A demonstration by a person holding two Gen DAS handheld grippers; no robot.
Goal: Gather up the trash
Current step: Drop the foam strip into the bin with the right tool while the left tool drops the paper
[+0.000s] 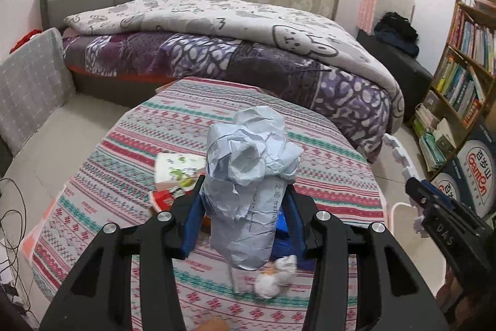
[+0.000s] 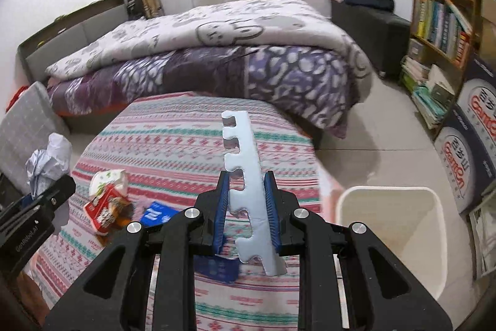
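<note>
We've got the left gripper (image 1: 245,207) clamped on crumpled paper (image 1: 248,176) and the right gripper (image 2: 246,207) pinching a foam strip (image 2: 245,176), both left of the bin (image 2: 390,238), so next we carry them over it and release.

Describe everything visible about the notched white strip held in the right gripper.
The foam strip is a long, flat, pale bluish-white piece that looks like soft foam, with interlocking notches cut along one edge, like a puzzle-mat border. It stands nearly upright, leaning slightly, clamped partway up between the blue pads of the right gripper. It is lifted clear above the patterned tablecloth; only the pads touch it. A white bin stands lower right.
</note>
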